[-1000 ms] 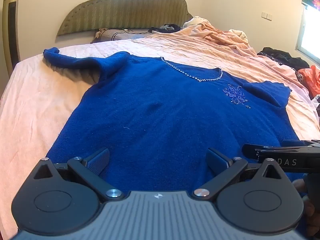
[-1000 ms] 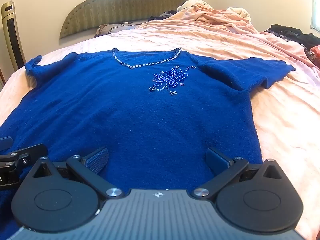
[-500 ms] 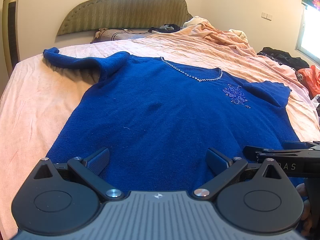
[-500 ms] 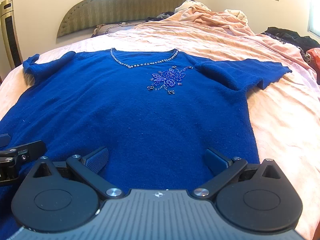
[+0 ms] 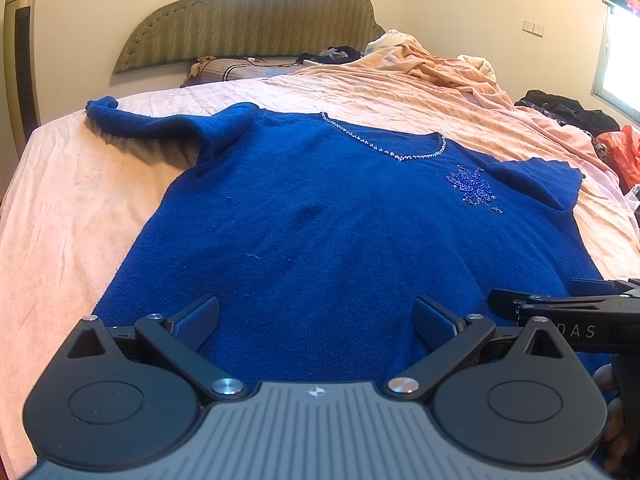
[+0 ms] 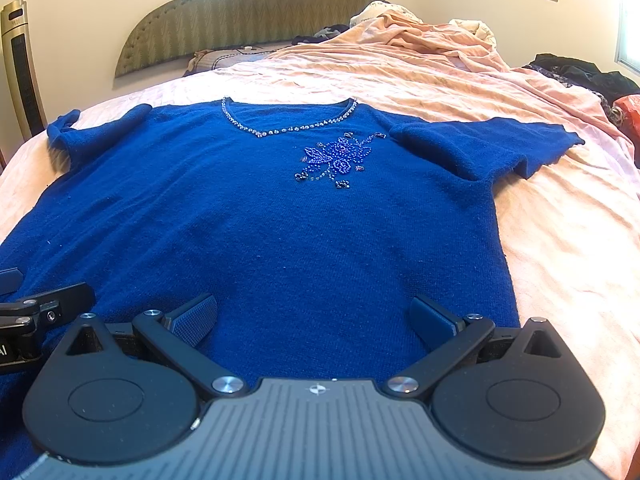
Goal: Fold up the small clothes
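Here, spread flat and face up on the wrinkled pale-pink bedsheet [image 5: 60, 216]: a royal-blue knitted short-sleeved sweater [image 5: 320, 232] with a beaded neckline and beaded flower motif [image 6: 336, 158]. At far left, its left-hand sleeve bunched and raised toward the tall gold tower fan [image 5: 20, 60]. Poised low over the hem's left part, the black left gripper [image 5: 316, 316], spread wide, gripping nothing (blue knit filling the gap). Further right, the black right gripper [image 6: 314, 316], likewise spread wide and empty, over the hem's right part. Beyond, the green padded headboard [image 6: 256, 8].
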`<state>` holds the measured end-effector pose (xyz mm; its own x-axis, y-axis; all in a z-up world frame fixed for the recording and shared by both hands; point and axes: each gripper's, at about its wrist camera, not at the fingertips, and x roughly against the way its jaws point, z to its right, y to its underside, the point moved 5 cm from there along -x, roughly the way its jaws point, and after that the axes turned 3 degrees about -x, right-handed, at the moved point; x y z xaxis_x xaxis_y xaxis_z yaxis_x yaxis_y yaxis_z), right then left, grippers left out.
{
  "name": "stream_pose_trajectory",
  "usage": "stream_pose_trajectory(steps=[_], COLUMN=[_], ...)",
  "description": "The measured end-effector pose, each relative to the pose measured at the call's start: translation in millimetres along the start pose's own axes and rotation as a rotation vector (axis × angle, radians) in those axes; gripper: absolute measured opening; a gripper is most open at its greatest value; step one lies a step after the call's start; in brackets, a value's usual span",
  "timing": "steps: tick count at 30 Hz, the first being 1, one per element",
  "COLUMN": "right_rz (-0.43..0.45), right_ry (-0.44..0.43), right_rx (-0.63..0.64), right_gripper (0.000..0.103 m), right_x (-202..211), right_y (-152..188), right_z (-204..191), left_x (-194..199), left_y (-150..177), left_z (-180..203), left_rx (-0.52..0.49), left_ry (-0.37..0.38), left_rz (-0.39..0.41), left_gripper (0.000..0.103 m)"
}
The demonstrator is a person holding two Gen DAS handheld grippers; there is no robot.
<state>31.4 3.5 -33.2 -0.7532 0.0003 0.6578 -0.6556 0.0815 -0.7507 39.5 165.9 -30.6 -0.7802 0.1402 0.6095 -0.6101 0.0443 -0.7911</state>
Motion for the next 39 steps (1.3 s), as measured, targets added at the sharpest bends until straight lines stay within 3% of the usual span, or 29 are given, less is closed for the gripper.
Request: stream_pose_trajectory(steps=[13,33,37,39], right_rz=[0.000,0.002,0.014,0.050], right_ry=[-0.003,-0.017,-0.031,0.007], right_rx=[0.001,0.018,0.068,0.095], right_gripper=[0.103,0.103,0.103,0.103], right_x=[-1,0,8,16], right_y=[0,0,1,3], right_z=[-1,0,4,9], left_x=[-3,1,2,3], left_y=[0,0,0,0], left_z=[4,-2,-3,-4], left_rx=[-0.035,0.010,0.021,0.028], left_ry=[-0.021,0.022,0.030,0.036], left_rz=[-0.015,0.003,0.007,0.010], left_gripper=[0.103,0.103,0.103,0.103])
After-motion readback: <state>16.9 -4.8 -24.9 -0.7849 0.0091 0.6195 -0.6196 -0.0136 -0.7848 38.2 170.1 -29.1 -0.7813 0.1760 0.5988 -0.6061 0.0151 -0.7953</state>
